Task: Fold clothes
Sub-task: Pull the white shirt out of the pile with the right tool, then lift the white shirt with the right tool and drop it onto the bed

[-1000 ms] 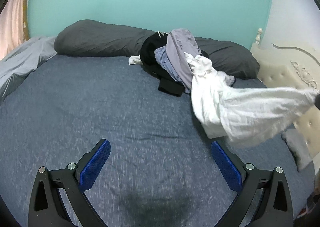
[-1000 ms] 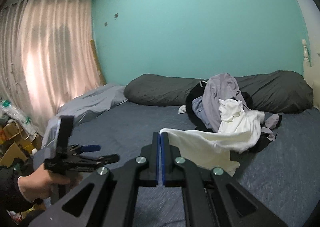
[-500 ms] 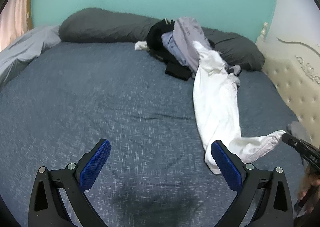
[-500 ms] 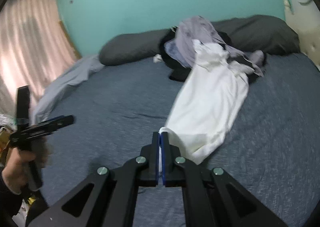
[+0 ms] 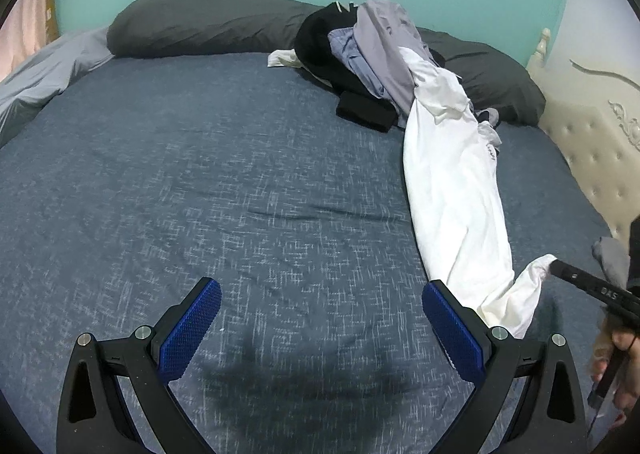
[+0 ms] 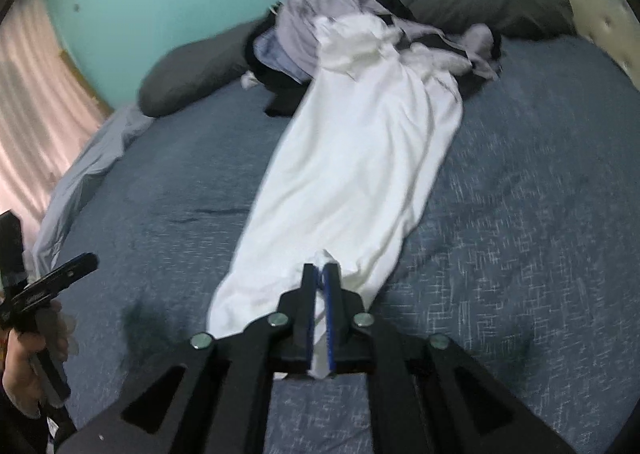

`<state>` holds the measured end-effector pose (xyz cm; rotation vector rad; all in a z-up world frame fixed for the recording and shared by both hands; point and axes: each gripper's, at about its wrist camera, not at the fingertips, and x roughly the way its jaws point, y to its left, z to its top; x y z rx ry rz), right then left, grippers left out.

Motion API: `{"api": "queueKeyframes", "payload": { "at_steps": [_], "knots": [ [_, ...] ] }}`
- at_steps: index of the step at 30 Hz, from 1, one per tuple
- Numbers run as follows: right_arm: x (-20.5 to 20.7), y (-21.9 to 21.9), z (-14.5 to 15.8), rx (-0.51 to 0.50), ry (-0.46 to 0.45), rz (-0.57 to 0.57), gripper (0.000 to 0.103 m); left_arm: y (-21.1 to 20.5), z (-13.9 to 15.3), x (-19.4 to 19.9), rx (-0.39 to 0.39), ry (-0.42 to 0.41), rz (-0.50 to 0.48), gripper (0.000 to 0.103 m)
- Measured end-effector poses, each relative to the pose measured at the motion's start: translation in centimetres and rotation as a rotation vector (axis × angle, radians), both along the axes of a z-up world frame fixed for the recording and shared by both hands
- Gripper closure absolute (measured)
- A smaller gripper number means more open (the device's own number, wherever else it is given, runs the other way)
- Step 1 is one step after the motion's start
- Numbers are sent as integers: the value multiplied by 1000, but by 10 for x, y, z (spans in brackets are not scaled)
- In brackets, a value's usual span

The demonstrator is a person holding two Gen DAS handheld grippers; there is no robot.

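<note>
On the blue woven bedspread (image 6: 520,213), we are laying out the long white cotton garment (image 6: 360,157); right gripper (image 6: 320,278) jaws are opening around its hem, left gripper (image 5: 320,318) spread empty; spreading comes next.

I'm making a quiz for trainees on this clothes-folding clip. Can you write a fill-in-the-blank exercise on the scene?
1. The long white garment lies stretched out on the ____ bedspread.
2. The right gripper, its jaws opening, has a corner of the ____ garment between them.
3. The left gripper stands wide open and holds ____.
4. The pile of unfolded clothes rests against the dark ____ pillows.

Missing words: blue; white; nothing; grey
</note>
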<state>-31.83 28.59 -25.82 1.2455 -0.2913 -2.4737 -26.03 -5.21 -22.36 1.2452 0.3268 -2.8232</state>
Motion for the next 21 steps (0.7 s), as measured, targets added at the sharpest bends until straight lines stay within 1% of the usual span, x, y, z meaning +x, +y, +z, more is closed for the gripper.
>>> {"api": "queueKeyframes", "payload": {
  "at_steps": [1,2,4,7,9,11,14,21],
  "knots": [
    [-7,1,-7,-1,-25,-10,67,1,-1,-3,-3,1,-1,0],
    [-12,3,-13,-8,-49,-19,58,2,-3,-5,-5,1,-3,0],
    [-23,6,-25,-18,-90,-38,58,4,-5,-10,-9,1,-5,0],
    [-32,11,-33,-18,-87,-69,57,7,-9,-17,-11,-2,-10,0],
    [-39,12,-37,-13,-87,-83,53,9,-12,-22,-16,-4,-12,0],
    [-44,9,-39,5,-80,-84,49,11,-15,-27,-16,-6,-13,0],
    [-53,2,-45,34,-83,-73,49,12,-20,-33,-15,-12,-15,0],
    [-68,-6,-62,40,-104,-57,49,14,-31,-41,-13,-25,-20,0]
  ]
}}
